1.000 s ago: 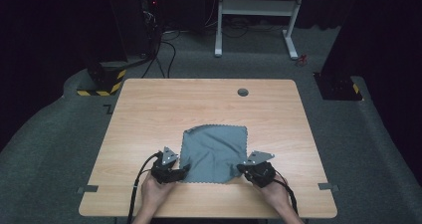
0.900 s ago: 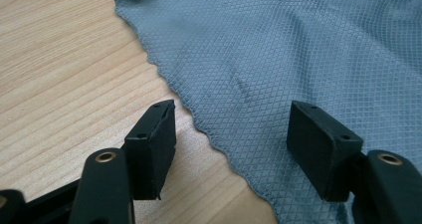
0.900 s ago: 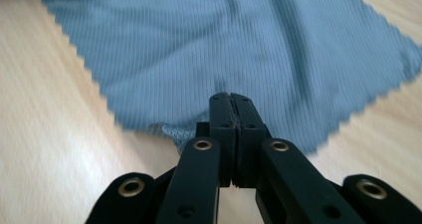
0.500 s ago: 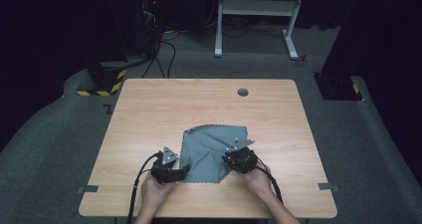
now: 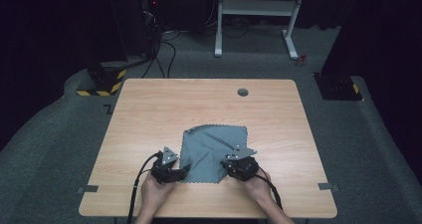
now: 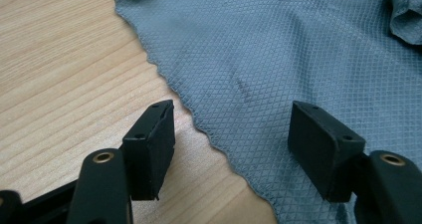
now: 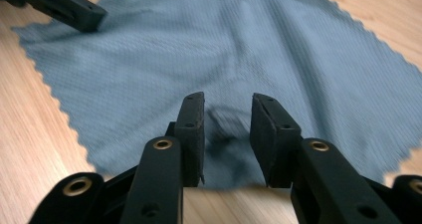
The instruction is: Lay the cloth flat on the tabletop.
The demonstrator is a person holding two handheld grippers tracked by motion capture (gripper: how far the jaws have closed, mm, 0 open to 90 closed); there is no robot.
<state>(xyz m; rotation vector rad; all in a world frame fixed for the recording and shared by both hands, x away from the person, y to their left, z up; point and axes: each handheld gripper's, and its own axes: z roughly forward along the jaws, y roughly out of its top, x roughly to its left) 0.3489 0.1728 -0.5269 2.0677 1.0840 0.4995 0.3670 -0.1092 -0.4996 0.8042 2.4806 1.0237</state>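
Cloth: grey cloth point(image 5: 211, 149), fine diamond weave, scalloped edges; lies mostly flat, far left corner curled up, a fold at its right side.
Place: lower middle of the high view, on the wooden tabletop point(image 5: 149, 109), between both grippers.
Left gripper point(image 5: 185, 169): jaws apart, straddling the cloth's edge, not pressing it.
Right gripper point(image 5: 225, 165): jaws just been opening, parted over the cloth, a small rumple between them.
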